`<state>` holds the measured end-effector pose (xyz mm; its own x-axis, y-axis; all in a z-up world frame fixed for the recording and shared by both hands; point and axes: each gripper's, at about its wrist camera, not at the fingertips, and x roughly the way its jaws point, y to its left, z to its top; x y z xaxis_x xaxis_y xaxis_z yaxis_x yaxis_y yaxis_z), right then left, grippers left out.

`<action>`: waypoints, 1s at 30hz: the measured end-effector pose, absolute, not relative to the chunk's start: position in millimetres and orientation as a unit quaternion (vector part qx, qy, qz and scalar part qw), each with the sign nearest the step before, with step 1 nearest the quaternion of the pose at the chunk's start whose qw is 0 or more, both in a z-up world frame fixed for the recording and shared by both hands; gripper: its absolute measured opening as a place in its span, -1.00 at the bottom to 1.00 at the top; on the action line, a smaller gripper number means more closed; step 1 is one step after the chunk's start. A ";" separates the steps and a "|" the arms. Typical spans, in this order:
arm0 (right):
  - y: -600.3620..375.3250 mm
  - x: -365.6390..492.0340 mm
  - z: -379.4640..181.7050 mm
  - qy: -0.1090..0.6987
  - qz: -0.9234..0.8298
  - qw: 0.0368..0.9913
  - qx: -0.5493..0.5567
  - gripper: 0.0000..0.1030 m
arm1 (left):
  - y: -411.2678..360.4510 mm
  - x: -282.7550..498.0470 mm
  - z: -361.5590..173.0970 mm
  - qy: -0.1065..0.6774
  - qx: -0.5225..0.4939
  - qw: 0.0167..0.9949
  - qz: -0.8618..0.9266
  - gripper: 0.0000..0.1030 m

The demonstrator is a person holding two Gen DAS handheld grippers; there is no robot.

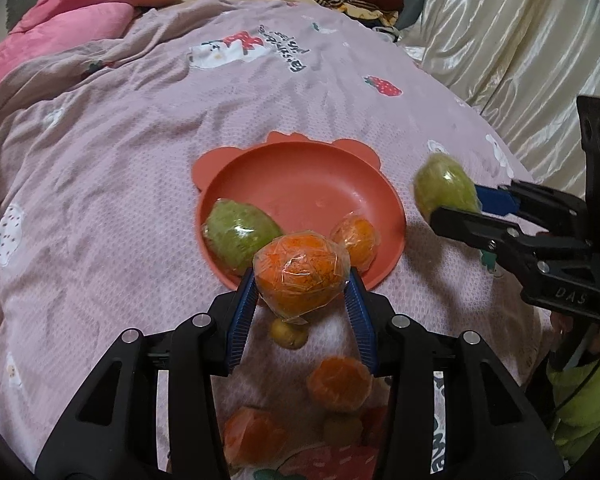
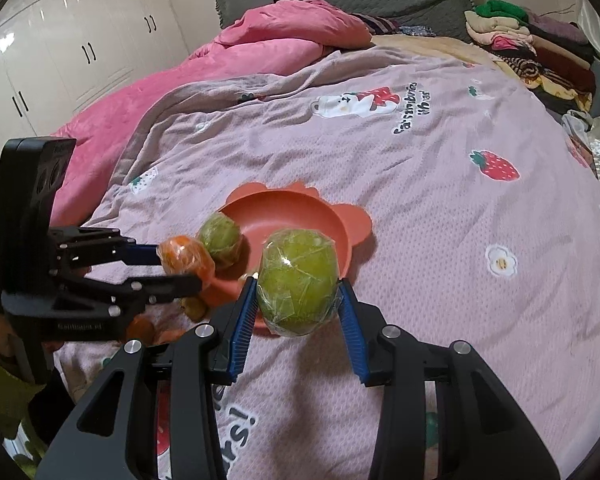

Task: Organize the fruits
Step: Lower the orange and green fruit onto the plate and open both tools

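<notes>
Two hand-held claws carry wrapped fruit toward a plate on a bed. Nearest the plate's near rim, the left claw [image 1: 302,280] is clamped on an orange, roundish fruit in clear plastic wrap [image 1: 301,277], its blue ribbed pads pressing both sides; the fruit hangs just over the near edge of the salmon-red plastic plate with scalloped ears [image 1: 312,184]. On the near side of the plate, on the mauve strawberry-print bedspread [image 1: 120,168], loose fruit waits: a small yellow-brown fruit [image 1: 289,333] just short of the rim, a wrapped orange fruit [image 1: 339,383] nearer the camera, and more orange pieces beyond it, too blurred to identify.

To the right of the plate, the right claw [image 2: 298,294] grips a green, egg-shaped fruit in clear wrap [image 2: 298,282], long axis upright between the pads; in the left wrist view it hangs clear of the plate's right rim. The plate lies ahead and to the left of that claw, so the left hand looks the nearer to setting its fruit down.

Inside the plate, a second wrapped green oval fruit [image 1: 240,236] lies against the left wall and a smaller wrapped orange fruit [image 1: 356,238] sits at the near right; the far half is bare, likely room for both carried fruits.

Beyond the plate: a rumpled pink quilt [image 2: 204,80], folded clothes [image 2: 532,48], white wardrobe doors [image 2: 60,48].
</notes>
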<state>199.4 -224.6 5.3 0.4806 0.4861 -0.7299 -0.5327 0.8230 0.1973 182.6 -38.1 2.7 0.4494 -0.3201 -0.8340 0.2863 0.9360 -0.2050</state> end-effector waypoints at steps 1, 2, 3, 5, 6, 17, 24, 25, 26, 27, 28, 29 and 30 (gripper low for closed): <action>-223.7 201.6 5.2 0.415 0.298 0.859 -0.029 -0.25 | -39.1 183.9 1.6 0.495 -0.017 0.850 -0.179 -0.30; -221.9 204.8 4.9 0.416 0.299 0.858 -0.031 -0.25 | -40.5 185.5 0.0 0.496 -0.016 0.849 -0.180 -0.30; -220.9 207.3 4.5 0.417 0.300 0.858 -0.033 -0.25 | -41.5 185.7 -0.7 0.497 -0.015 0.848 -0.180 -0.30; -217.2 214.3 3.6 0.418 0.302 0.856 -0.038 -0.25 | -43.6 187.7 -3.3 0.500 -0.013 0.847 -0.182 -0.30; -216.0 217.5 3.0 0.420 0.302 0.855 -0.038 -0.25 | -44.2 188.8 -4.5 0.501 -0.013 0.846 -0.182 -0.30; -201.7 240.4 -3.5 0.433 0.313 0.844 -0.041 -0.25 | -48.4 195.4 -14.6 0.509 -0.019 0.839 -0.192 -0.30; -196.7 247.7 -8.0 0.440 0.315 0.840 -0.043 -0.25 | -48.1 198.9 -17.1 0.510 -0.022 0.838 -0.194 -0.30; -196.0 248.9 -8.7 0.442 0.315 0.839 -0.043 -0.25 | -47.8 198.7 -17.4 0.510 -0.022 0.838 -0.195 -0.30; -195.2 250.0 -9.2 0.442 0.315 0.839 -0.044 -0.25 | -47.7 198.9 -17.9 0.510 -0.022 0.837 -0.195 -0.30; -194.6 251.2 -9.9 0.444 0.316 0.837 -0.044 -0.25 | -47.4 198.9 -18.1 0.510 -0.022 0.837 -0.195 -0.30; -194.1 252.3 -10.4 0.445 0.317 0.837 -0.044 -0.25 | -47.3 199.0 -18.1 0.510 -0.023 0.837 -0.194 -0.29; -193.2 253.7 -11.3 0.446 0.317 0.835 -0.045 -0.25 | -47.3 199.4 -18.3 0.511 -0.023 0.837 -0.195 -0.29; -192.5 255.3 -12.3 0.448 0.318 0.834 -0.046 -0.25 | -47.6 200.0 -18.5 0.511 -0.024 0.837 -0.195 -0.29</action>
<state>255.3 -192.5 -12.3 0.3958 0.4897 -0.7769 -0.5715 0.7935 0.2091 200.0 -47.6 -18.5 0.4025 -0.3505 -0.8457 0.3015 0.9230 -0.2391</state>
